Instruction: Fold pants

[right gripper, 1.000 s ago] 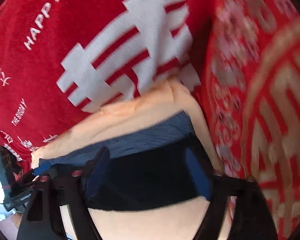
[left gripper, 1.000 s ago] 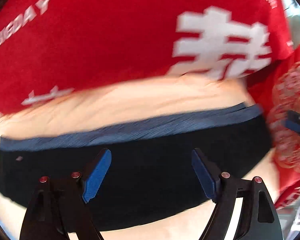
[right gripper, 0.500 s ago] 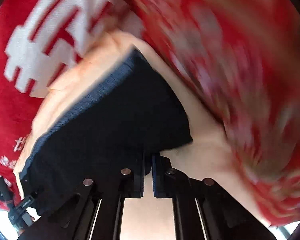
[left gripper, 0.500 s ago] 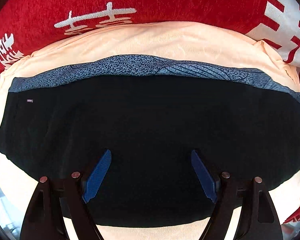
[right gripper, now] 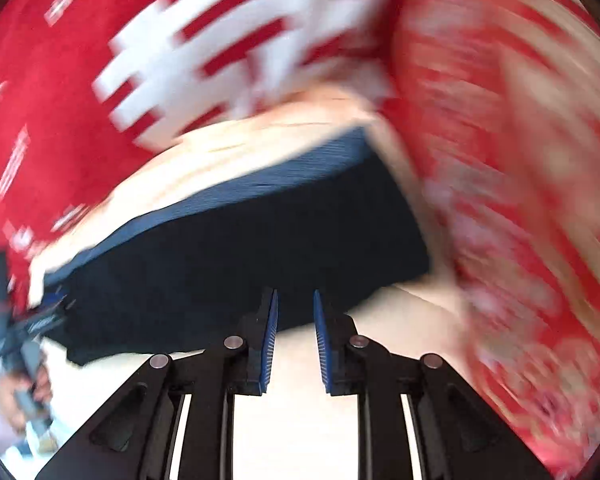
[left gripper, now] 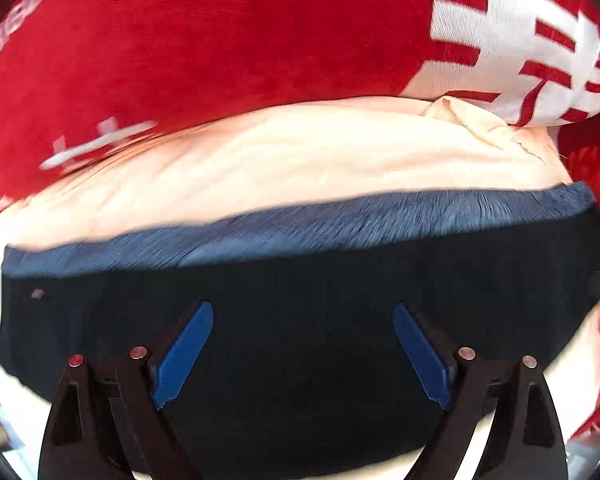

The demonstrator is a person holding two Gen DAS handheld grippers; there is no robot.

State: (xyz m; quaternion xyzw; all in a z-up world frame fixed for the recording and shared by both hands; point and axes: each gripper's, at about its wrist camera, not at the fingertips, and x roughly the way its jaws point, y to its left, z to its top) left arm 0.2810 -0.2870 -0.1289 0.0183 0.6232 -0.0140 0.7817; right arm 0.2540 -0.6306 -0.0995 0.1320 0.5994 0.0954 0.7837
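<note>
The pants (left gripper: 300,320) lie folded flat just ahead of both grippers. Left gripper (left gripper: 302,350) fingers spread wide; right gripper (right gripper: 294,336) fingers narrowly parted, empty. Next likely another fold: regrasp an edge.

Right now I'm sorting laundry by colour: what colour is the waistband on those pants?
Blue-grey waistband on black pants; the left wrist view shows it best.

I see my right tool (right gripper: 295,336) hovering slightly parted over the near edge of the dark pants (right gripper: 236,248), which lie on peach cloth (right gripper: 220,152), everything blurred
</note>
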